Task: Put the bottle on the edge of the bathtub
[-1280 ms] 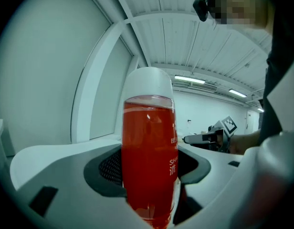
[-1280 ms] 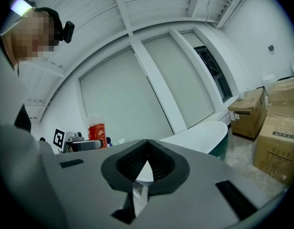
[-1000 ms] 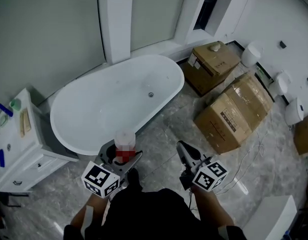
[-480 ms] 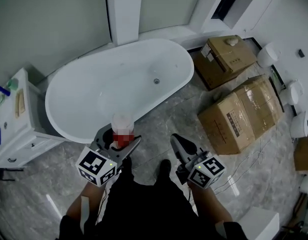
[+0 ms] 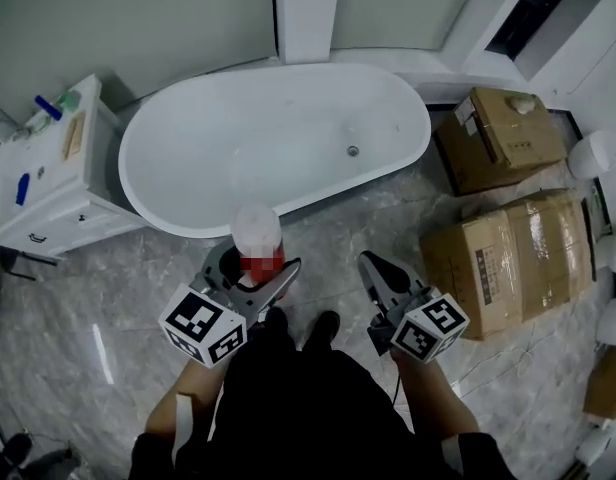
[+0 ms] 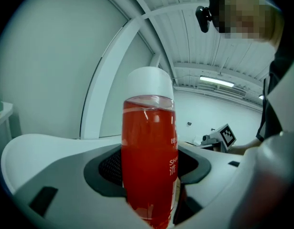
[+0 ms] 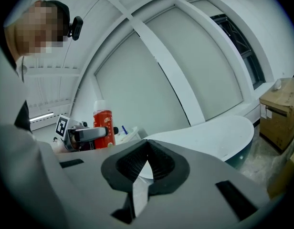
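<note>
so the job is only partly done. the left claw (image 5: 256,268) is pinching the bottle (image 5: 256,236) of red liquid around its lower body. the bottle is upright with its white cap on top, carried over the floor (image 5: 118,298) just short of the bathtub (image 5: 268,138). the right claw (image 5: 374,266) rides beside it on the right, its jaws pressed together on nothing.

what's left, as i judge it, is to close the last gap, set the bottle's base flat on the near rim and let go. that rim looks narrow and rounded, so a tall bottle could tip into the tub or off onto the floor. nothing lies between the bottle and the rim.

left of the tub, a white counter (image 5: 58,198) carries a few small items, out of the path. to the right, two cardboard boxes (image 5: 513,263) sit on the floor, well apart from the bottle. beyond the tub's far side stands a white pillar (image 5: 303,13).
</note>
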Demonstrator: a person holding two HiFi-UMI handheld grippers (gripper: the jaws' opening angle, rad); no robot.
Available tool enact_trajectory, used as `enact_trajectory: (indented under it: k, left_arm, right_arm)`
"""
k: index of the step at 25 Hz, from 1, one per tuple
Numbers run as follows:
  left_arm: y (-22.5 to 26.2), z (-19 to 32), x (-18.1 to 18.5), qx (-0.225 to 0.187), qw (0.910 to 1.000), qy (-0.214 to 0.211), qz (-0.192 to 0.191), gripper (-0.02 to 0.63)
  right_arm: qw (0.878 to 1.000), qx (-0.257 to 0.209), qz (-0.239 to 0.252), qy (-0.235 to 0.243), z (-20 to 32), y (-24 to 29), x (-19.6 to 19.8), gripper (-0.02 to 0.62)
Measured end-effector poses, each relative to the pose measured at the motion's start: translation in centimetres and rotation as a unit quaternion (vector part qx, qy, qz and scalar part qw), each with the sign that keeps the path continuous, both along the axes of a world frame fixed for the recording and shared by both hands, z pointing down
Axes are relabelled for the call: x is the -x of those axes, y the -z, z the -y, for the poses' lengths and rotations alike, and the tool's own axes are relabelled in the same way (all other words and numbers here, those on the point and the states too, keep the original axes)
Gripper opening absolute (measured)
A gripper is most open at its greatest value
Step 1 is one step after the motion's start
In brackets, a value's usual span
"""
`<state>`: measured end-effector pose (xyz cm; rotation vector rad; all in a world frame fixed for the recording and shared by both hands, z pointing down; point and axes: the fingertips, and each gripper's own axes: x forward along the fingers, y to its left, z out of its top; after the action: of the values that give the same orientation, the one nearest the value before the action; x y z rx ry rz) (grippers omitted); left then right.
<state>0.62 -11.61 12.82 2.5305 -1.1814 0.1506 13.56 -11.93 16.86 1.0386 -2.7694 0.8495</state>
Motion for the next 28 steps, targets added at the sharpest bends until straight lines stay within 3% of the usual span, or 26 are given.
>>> enact_trajectory:
  k: [5, 11, 15, 21, 28]
  left_arm:
    - [0.9, -0.3, 1.9, -0.014, 0.9996, 0.016, 0.019, 0.293]
    - [-0.1, 0.7, 3.4, -0.022, 0.9996, 0.015, 0.002, 0.293]
    - [-3.8, 2.4, 3.7, -0.008, 0.9993, 0.032, 0.016, 0.293]
    - [-9.2, 2.7, 3.3, 0.008, 0.9974, 0.070, 0.017, 0.293]
    - [-18.6, 3.6, 1.5, 0.037, 0.9975, 0.059, 0.008, 0.293]
  right_arm:
    - [1.000, 0.002, 0.017, 0.020, 0.7, 0.6, 2.9, 0.028]
    - [0.998, 0.018, 0.008, 0.058, 1.1, -1.5, 6.3, 0.028]
    - [0.997, 0.037, 0.016, 0.063, 2.4, -4.6, 6.3, 0.028]
    - [0.991, 0.054, -0.017, 0.122, 2.3, -11.6, 5.3, 0.028]
    - [0.992, 0.093, -0.013, 0.088, 4.4, -22.3, 3.8, 0.028]
